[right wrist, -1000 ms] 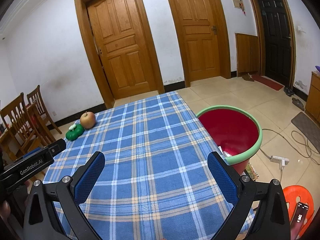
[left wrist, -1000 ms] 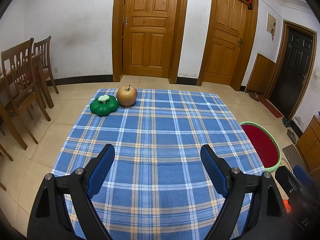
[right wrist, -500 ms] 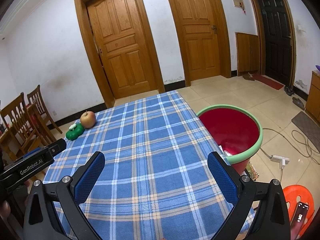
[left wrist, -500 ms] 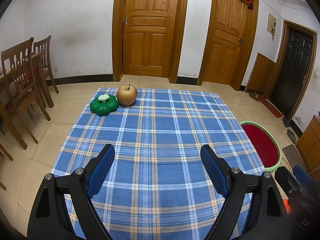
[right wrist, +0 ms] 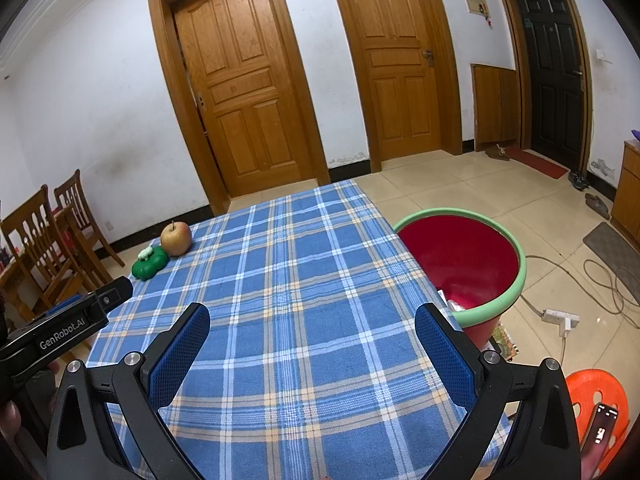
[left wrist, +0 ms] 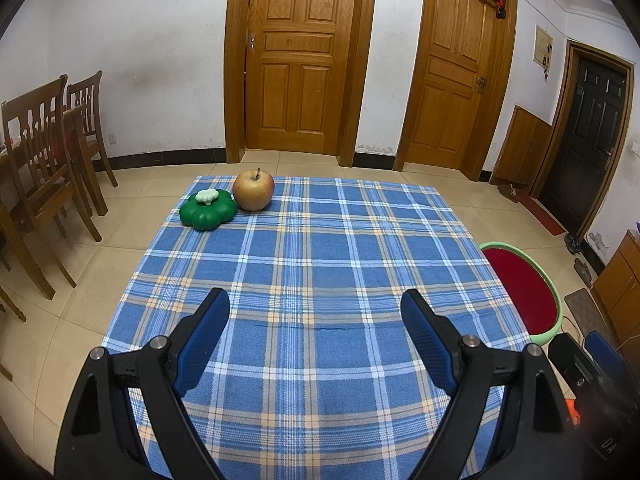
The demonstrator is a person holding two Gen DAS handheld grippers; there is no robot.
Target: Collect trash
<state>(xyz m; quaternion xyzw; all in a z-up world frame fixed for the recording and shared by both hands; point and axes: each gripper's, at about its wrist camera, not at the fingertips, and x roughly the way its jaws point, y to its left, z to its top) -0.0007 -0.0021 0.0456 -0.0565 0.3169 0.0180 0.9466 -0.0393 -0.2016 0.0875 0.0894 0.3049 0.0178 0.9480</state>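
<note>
A table with a blue plaid cloth (left wrist: 320, 264) (right wrist: 304, 300) lies ahead of both grippers. At its far left corner stand an apple (left wrist: 253, 191) (right wrist: 176, 238) and a green flower-shaped container with a pale knob (left wrist: 207, 210) (right wrist: 150, 263). A red bin with a green rim (left wrist: 522, 290) (right wrist: 460, 260) stands on the floor beside the table's right edge, some scraps at its bottom. My left gripper (left wrist: 316, 304) hovers open over the near part of the cloth, nothing between its blue pads. My right gripper (right wrist: 312, 316) is likewise open and empty, nearer the bin.
Wooden chairs (left wrist: 44, 168) (right wrist: 48, 256) stand at the left. Two wooden doors (left wrist: 298, 60) and a dark door (left wrist: 592, 140) line the far wall. A power strip and cables (right wrist: 560, 316) lie on the tiled floor; an orange stool (right wrist: 596, 396) is at the lower right.
</note>
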